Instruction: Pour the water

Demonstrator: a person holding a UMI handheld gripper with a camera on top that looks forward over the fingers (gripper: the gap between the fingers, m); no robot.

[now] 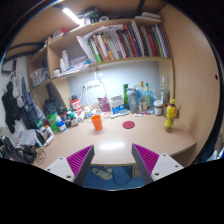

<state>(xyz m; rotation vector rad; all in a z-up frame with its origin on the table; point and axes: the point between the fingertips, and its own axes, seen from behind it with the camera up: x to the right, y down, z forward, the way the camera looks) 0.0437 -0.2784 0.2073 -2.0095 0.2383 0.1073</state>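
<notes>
Well beyond the wide-open, empty gripper point(112, 160), an orange cup point(97, 121) on the desk point(130, 137).

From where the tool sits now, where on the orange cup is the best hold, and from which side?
Probably the cup's mid-wall, approached straight ahead from the desk's near edge. It stands upright, apart from the clutter behind it, so both sides look free for the fingers. The tool is open, well short of it, holding nothing. Whether the cup has a handle can't be made out.
</notes>
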